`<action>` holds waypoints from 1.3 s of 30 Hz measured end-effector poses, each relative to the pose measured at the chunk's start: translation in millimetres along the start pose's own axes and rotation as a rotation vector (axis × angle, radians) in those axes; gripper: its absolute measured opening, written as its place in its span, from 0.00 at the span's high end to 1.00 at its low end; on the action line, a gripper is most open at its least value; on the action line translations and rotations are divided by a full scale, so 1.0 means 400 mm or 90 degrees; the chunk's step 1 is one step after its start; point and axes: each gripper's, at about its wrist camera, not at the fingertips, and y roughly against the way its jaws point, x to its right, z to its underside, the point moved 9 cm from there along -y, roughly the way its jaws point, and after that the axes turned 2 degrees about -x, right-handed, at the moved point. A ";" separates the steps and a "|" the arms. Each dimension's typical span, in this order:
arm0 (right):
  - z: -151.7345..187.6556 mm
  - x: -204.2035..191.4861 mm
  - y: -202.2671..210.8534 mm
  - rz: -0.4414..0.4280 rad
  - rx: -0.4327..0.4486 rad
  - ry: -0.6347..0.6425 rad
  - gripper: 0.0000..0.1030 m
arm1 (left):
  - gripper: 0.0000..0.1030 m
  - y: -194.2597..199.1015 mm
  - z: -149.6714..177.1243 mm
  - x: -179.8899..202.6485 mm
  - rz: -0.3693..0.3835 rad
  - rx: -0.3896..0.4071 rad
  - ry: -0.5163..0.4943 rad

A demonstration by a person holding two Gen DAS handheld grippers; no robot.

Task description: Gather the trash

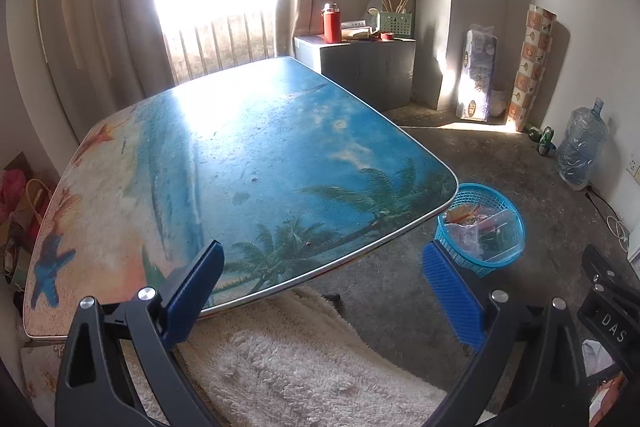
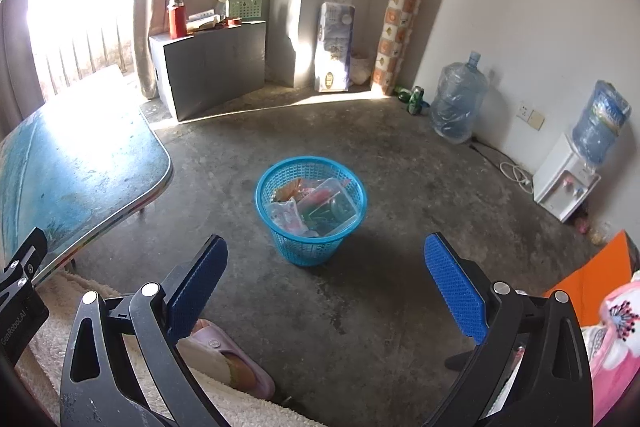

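My left gripper (image 1: 322,281) and right gripper (image 2: 326,277) both hang spread wide, pinching nothing. The blue basket (image 2: 311,241) stands on the floor at my right gripper's twelve o'clock, holding wrappers and a clear plastic box (image 2: 334,205). The table (image 1: 256,147) looks bare, so I judge collecting nearly finished; next I would scan for leftovers.

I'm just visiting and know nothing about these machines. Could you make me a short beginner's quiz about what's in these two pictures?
1. True or false: the left tongs grip a piece of trash.
2. Where does the blue basket stand? A) on the table B) on the floor C) on the grey box
3. Fill in: inside the basket lies a clear plastic ____.

Key: 1 false, both left and right tongs are open and empty. 2 B, beside the table. 3 container.
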 end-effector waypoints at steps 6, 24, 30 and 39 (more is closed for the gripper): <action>-0.003 0.021 0.010 0.006 0.011 -0.022 0.08 | 0.05 0.008 0.003 0.002 -0.007 -0.005 -0.003; -0.019 0.075 0.024 0.003 0.033 -0.077 0.08 | 0.05 0.062 -0.030 0.055 0.015 0.022 -0.009; -0.019 0.078 0.032 0.001 0.040 -0.077 0.08 | 0.05 0.064 -0.031 0.059 0.017 0.021 -0.005; -0.020 0.074 0.035 -0.001 0.038 -0.073 0.08 | 0.05 0.063 -0.028 0.050 0.017 0.016 0.005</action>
